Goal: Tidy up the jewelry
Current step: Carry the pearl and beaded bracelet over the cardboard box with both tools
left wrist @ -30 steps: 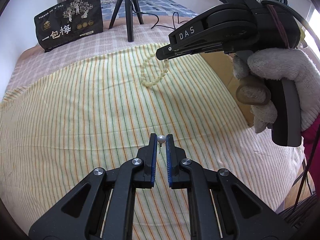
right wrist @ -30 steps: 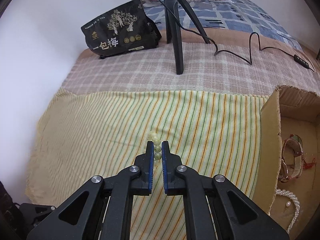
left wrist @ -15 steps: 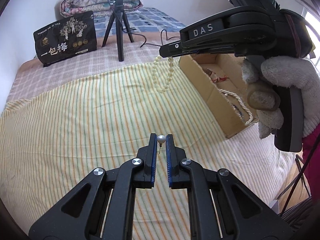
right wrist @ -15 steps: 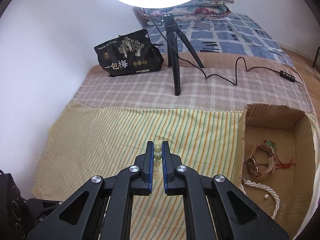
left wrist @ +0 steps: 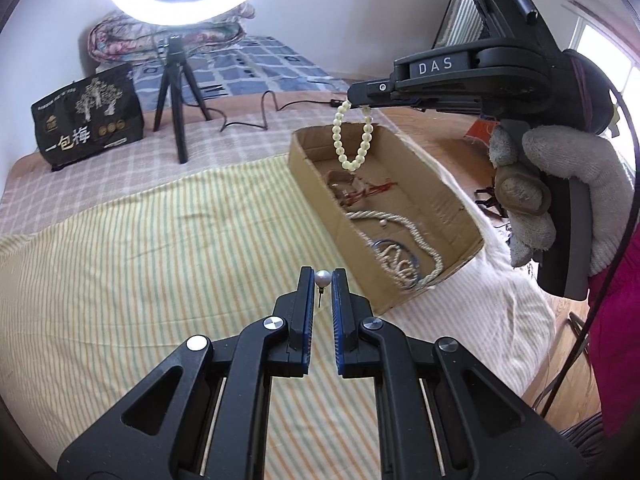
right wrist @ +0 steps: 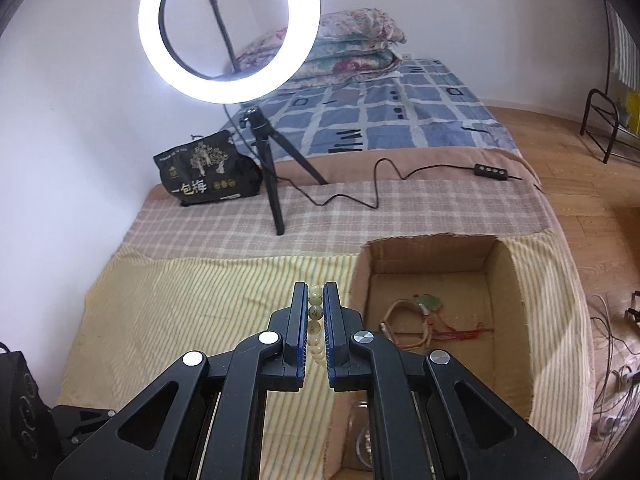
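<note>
My left gripper [left wrist: 322, 276] is shut on a pearl stud earring [left wrist: 322, 279], its pin hanging down between the tips, above the striped cloth beside the cardboard box [left wrist: 316, 184]. My right gripper [left wrist: 357, 101] is shut on a pale bead bracelet [left wrist: 354, 148] that dangles over the far end of the box. In the right wrist view the bracelet's beads [right wrist: 315, 312] sit between the tips of that gripper [right wrist: 316, 292], just left of the box [right wrist: 506, 280]. Inside the box lie a pearl necklace [left wrist: 400, 248], a blue ring [left wrist: 394, 250] and a red-corded bracelet [right wrist: 408, 318].
A ring light on a tripod [right wrist: 268, 168] stands behind on the checked blanket, its cable [right wrist: 372, 188] trailing right. A black snack bag [right wrist: 204, 176] leans at the wall. A gloved hand [left wrist: 560, 196] holds the right gripper. The yellow striped cloth [left wrist: 140, 240] covers the near bed.
Both grippers rose and moved right toward the box. The bead bracelet was lifted off the cloth and now hangs over the box. The earring stays clamped in the left gripper.
</note>
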`<move>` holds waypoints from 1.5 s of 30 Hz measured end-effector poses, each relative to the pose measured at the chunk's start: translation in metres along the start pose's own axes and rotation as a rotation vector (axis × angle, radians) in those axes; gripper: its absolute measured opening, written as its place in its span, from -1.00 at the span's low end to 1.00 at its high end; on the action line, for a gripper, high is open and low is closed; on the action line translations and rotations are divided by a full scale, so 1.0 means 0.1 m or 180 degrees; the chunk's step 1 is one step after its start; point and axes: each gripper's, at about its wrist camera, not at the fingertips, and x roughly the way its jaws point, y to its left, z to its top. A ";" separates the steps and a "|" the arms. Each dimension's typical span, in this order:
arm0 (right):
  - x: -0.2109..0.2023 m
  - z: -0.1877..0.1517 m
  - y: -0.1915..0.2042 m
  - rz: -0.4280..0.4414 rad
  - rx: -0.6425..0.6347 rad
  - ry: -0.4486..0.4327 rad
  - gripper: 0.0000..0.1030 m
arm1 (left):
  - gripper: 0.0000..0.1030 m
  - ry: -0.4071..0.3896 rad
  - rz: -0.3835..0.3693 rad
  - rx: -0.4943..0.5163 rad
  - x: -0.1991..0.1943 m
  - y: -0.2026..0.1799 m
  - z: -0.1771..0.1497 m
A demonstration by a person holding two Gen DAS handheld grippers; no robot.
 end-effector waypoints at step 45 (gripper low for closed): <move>0.08 -0.21 -1.24 -0.0624 0.0356 0.0067 -0.88 | -0.87 0.0080 -0.0313 0.0222 0.76 -0.95 0.23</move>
